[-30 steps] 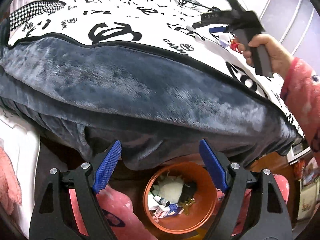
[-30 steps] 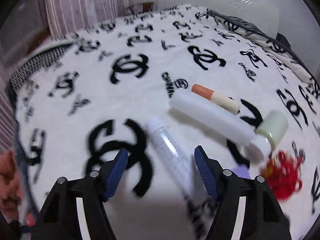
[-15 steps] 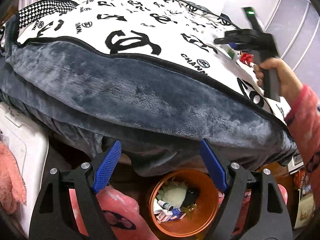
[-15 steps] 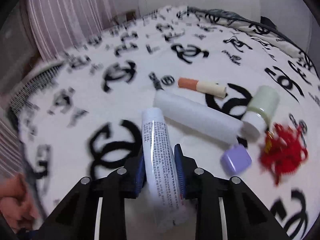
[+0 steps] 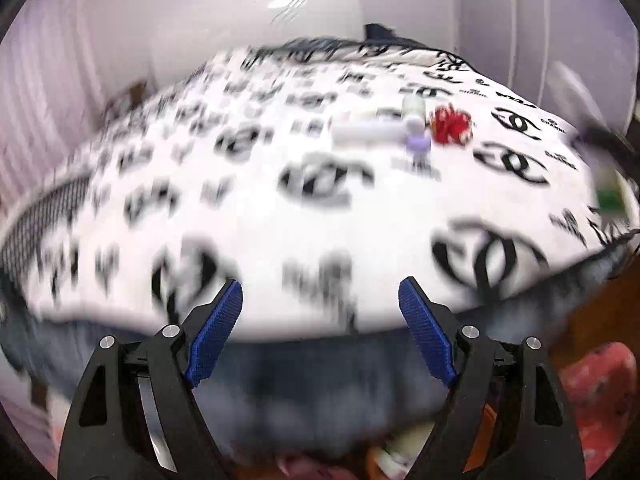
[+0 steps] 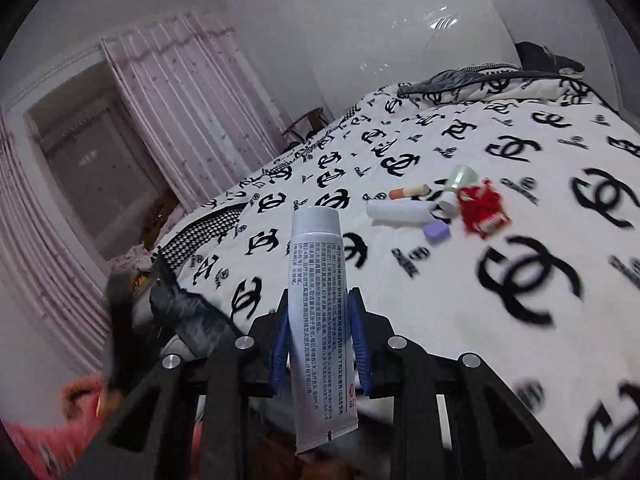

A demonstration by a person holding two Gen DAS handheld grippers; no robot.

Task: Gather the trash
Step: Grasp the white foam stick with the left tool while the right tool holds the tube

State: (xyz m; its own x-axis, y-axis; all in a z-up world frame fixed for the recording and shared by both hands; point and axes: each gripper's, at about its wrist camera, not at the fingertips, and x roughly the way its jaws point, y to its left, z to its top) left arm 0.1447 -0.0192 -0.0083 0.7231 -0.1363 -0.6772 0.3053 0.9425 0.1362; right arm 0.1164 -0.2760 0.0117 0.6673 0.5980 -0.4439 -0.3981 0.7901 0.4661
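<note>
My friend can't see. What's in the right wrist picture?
The right gripper squeezes a white tube, lifted above a bed blanket with black logos. Small things remain on it: a red tassel, purple cap, white bottle.

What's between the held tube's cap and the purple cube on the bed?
Right wrist view: only bare logo-print blanket lies between the white tube in the right gripper and the purple cube; no other item.

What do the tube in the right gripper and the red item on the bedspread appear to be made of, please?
The tube, clamped in the right gripper, looks like soft matte plastic: white, printed, with a flat crimped end. The red item seems to be yarn or tassel thread, judging by its frayed, tufted outline; blur leaves this uncertain.
</note>
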